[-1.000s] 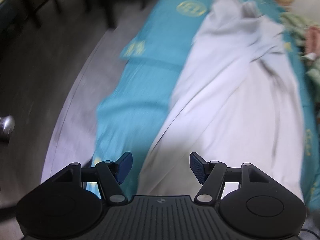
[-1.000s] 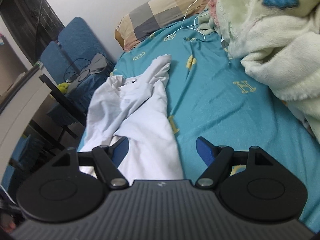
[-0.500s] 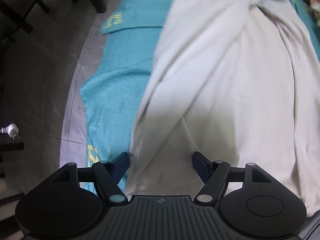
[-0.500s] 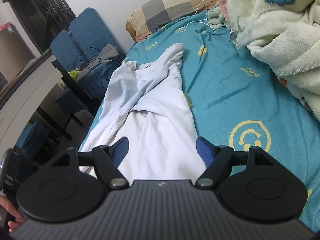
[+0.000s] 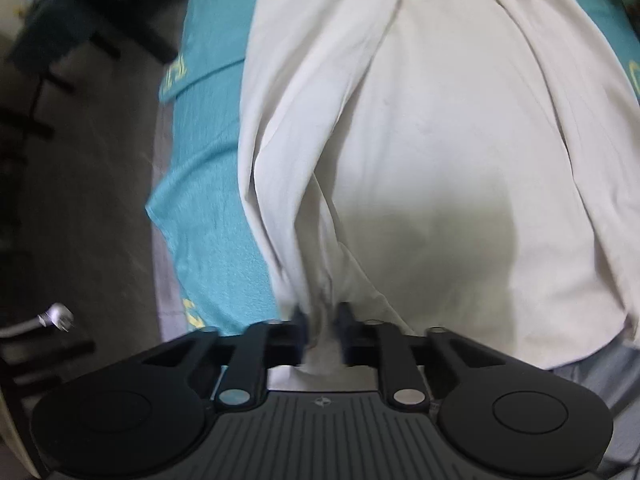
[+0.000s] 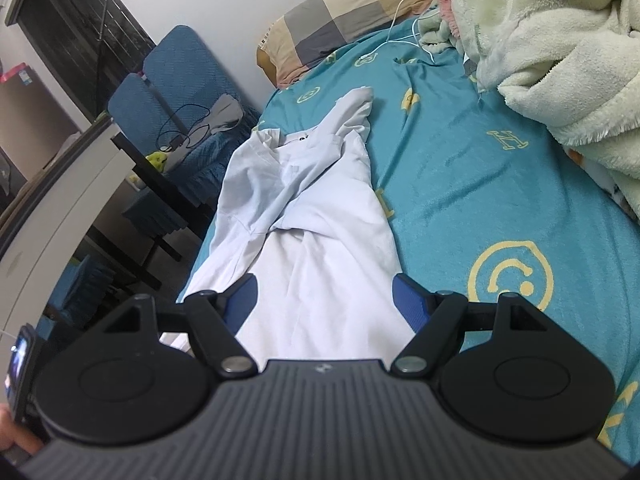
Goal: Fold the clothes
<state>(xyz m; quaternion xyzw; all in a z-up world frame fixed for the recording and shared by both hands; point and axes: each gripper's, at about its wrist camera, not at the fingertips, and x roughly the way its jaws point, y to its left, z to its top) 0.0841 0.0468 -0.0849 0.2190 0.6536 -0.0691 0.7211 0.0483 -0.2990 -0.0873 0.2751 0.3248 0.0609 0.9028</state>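
Bed with the teal sheet [image 6: 472, 184] fills most of the right wrist view; yellow letters and smiley prints on it. Cream fleece blanket [image 6: 560, 60] heaped along its right side, checked pillow [image 6: 340, 28] at the head against the wall, white cable [image 6: 404, 20] trailing from the blanket onto the sheet. Blue chairs [image 6: 160, 88] stand off the left edge of the bed, with a dark cord and a grey item on the seat.

White shirt [image 6: 320, 240] lies lengthwise on the sheet near the left edge of the bed, collar end toward the pillow, one sleeve thrown up past the collar, the upper part rumpled. In the left wrist view the same shirt [image 5: 420, 160] runs up the frame in long folds, teal sheet to its left, then grey floor [image 5: 80, 220]. A plug [image 5: 56, 316] lies on the floor.

My left gripper [image 5: 322, 320] points steeply down at the shirt's near hem. Jaws are closing, with a bunch of white fabric pinched between the pads; frame is motion-blurred there.

My right gripper [image 6: 324, 292] sits low over the shirt's lower part, jaws spread wide, nothing clamped; fabric shows under the gap.
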